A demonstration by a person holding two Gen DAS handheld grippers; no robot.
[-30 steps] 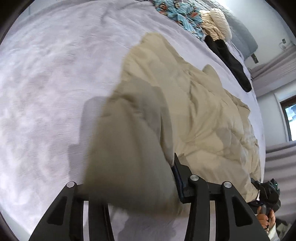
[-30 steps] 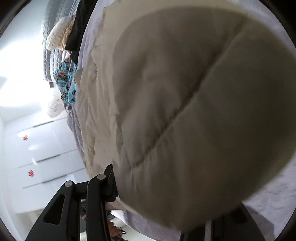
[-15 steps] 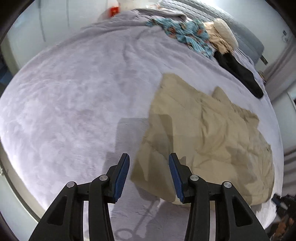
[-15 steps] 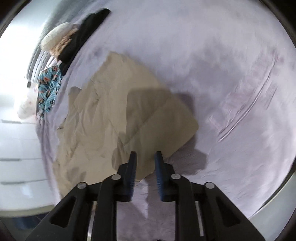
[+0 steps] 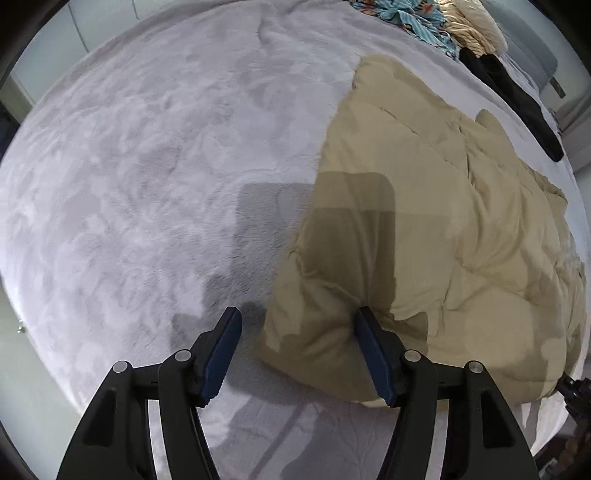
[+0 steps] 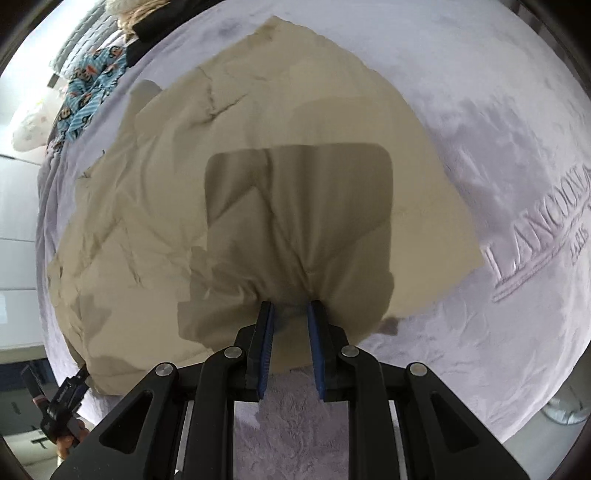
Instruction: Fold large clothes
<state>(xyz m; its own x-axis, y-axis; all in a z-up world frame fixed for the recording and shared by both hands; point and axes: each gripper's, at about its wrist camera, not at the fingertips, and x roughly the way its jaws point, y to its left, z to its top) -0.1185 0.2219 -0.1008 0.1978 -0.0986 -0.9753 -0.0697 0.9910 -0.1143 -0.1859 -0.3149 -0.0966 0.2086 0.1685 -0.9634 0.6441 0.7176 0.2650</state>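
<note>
A large beige quilted garment [image 5: 424, 206] lies folded flat on a grey-lilac plush bedspread [image 5: 147, 147]. My left gripper [image 5: 297, 325] is open, its fingers straddling the garment's near left corner. In the right wrist view the garment [image 6: 258, 177] fills the middle. My right gripper [image 6: 290, 314] is partly closed around a bunched fold at the garment's near edge, and a narrow gap still shows between the pads.
A blue patterned garment [image 5: 402, 14], a cream knit piece [image 5: 476, 26] and a black garment [image 5: 517, 99] lie at the far side of the bed. Embossed lettering [image 6: 543, 236] marks the bedspread. The other gripper [image 6: 59, 406] shows at the bed edge.
One second ago both grippers held the garment lifted. Half a second ago it lay flat with both grippers released above it. Now both have dropped to its near edge, and the left has opened wider.
</note>
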